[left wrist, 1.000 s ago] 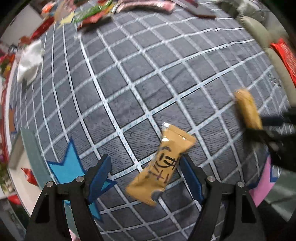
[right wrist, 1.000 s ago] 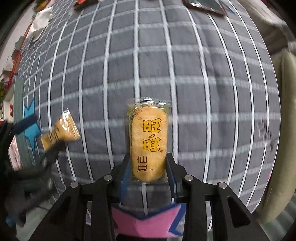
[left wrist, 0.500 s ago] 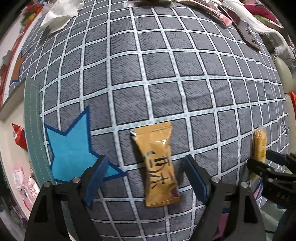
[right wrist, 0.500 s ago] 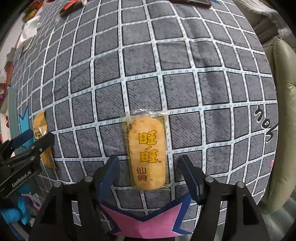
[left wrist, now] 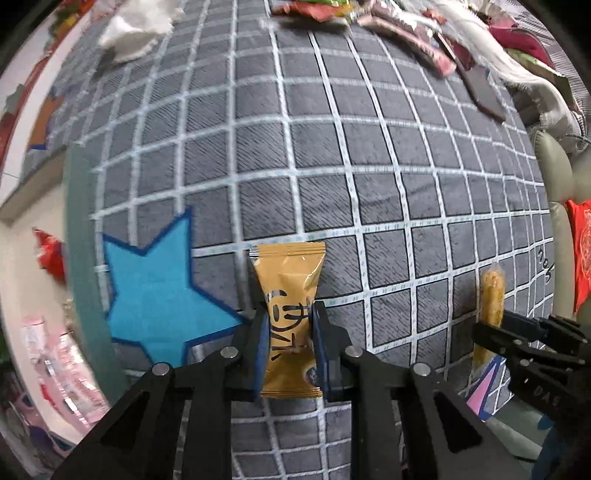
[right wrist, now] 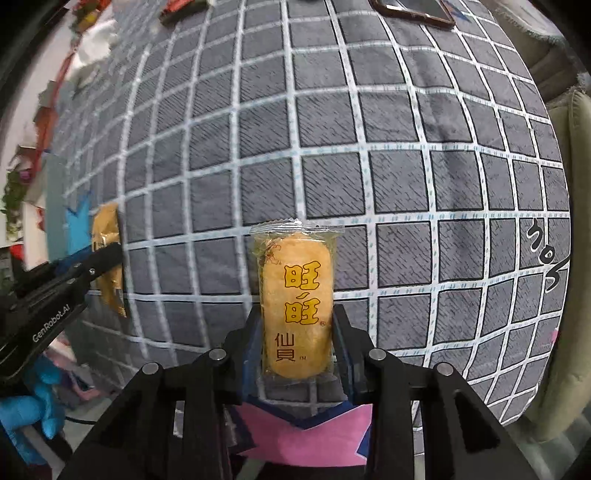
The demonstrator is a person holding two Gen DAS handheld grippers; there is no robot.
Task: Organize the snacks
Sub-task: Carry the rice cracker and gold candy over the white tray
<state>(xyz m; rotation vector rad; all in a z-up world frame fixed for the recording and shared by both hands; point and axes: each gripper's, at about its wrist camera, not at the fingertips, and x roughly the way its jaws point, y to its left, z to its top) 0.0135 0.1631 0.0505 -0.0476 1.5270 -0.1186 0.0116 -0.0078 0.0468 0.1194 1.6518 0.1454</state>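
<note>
The left gripper (left wrist: 289, 325) is clenched on a tan snack pack (left wrist: 290, 317), its blue pads pressing both sides of the pack's lower half, while the crimped top of the pack sticks out ahead of the fingertips over the grey checked cloth (left wrist: 332, 147). Just to the left of this gripper's fingers a blue star (left wrist: 155, 291) is sewn on the cloth, and beyond that runs a green border strip (left wrist: 79, 240). Far ahead, at the cloth's far edge, lies a blurred heap of wrappers (left wrist: 332, 9) and a white crumpled thing (left wrist: 136, 33) off to the left. The right gripper (right wrist: 297, 328) is clenched on a rice cracker (right wrist: 295, 306) in clear wrap with red characters on it; the cracker stands lengthwise between the fingers, its upper half jutting forward past the tips. Directly below this gripper, near the camera, a pink star patch (right wrist: 303, 443) lies on the cloth. Ahead at the far edge lies a flat dark slab (right wrist: 410, 11). Each gripper shows in the other's view: the right one appears at the far right of the left view, with the cracker seen edge-on, and the left one at the far left of the right view, with the tan pack in its fingers and a blue glove (right wrist: 26, 417) behind it.
</note>
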